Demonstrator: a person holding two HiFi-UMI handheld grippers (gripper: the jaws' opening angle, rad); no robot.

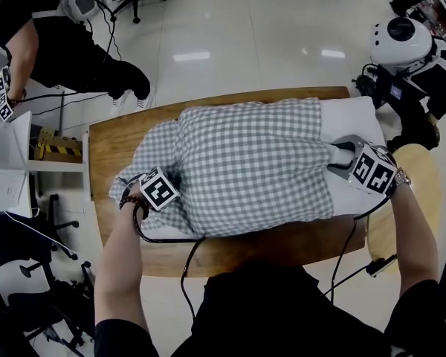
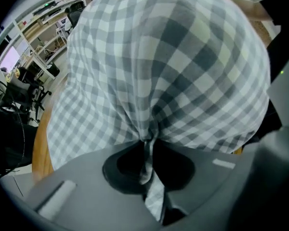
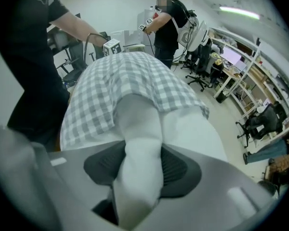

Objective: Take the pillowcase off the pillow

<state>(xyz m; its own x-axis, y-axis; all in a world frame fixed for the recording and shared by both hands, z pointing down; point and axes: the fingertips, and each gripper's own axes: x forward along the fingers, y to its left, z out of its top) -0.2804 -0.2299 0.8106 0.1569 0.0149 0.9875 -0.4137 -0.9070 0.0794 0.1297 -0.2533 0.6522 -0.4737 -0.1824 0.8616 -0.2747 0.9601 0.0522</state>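
Two grips are set, one at each end of a pillow [image 1: 351,116] that lies with its long axis left to right across the table [image 1: 108,136]. The left gripper [image 2: 147,150], pointing straight down near the case's [image 1: 245,169] left end, has its jaws almost together on a thin fold of checked cloth. The right gripper [image 3: 139,170] has its jaws about half apart, clamped on a thick wad of the bare white pillow that sticks out of the case's mouth at the right. Most of the pillow is still covered. The case would have to slide leftward along that axis, away from the right gripper, so the left hand looks placed to pull while the right anchors. Whether the left pinch has caught only cloth and no filling cannot be told.
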